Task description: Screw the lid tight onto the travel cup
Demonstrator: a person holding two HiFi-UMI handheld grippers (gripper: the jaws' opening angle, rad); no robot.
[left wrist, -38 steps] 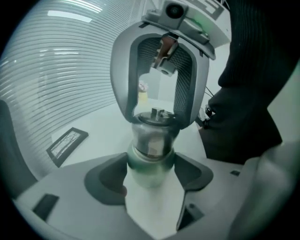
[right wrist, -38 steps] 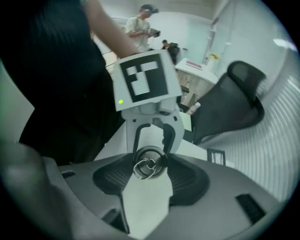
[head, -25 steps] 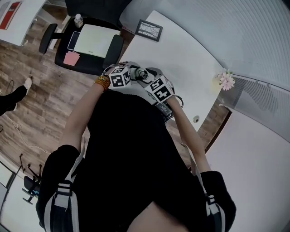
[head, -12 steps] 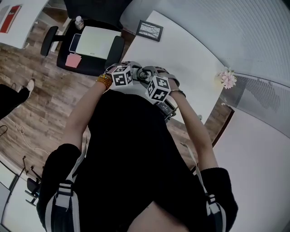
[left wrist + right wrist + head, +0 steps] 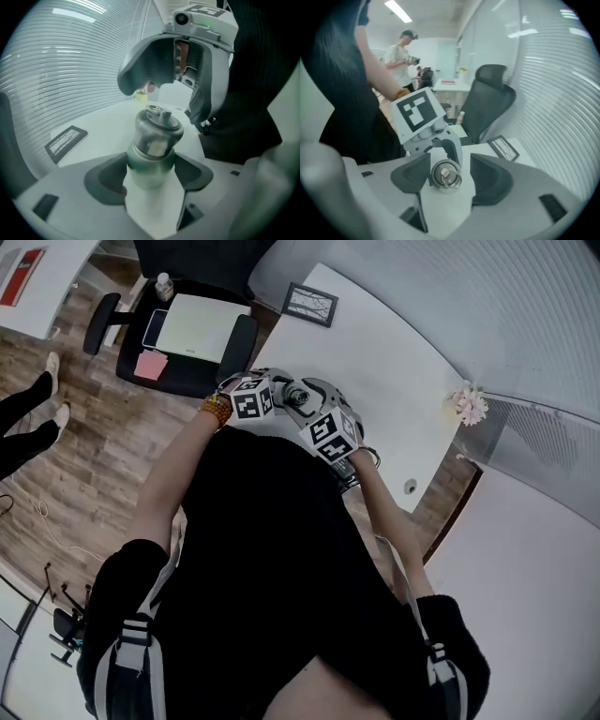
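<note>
Right claw (image 5: 449, 165) has shifted slightly, its jaws just opening and straddling the lid (image 5: 446, 175) without touching; left claw (image 5: 151, 165) clamps the travel cup (image 5: 149, 151).

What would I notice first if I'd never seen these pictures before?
The shiny travel cup, pinched by the fingers of the left gripper, right in front of the person. The right gripper has just been opening its fingers, which sit loosely around the lid. Pink flowers stand at the white table's right edge in the head view.
</note>
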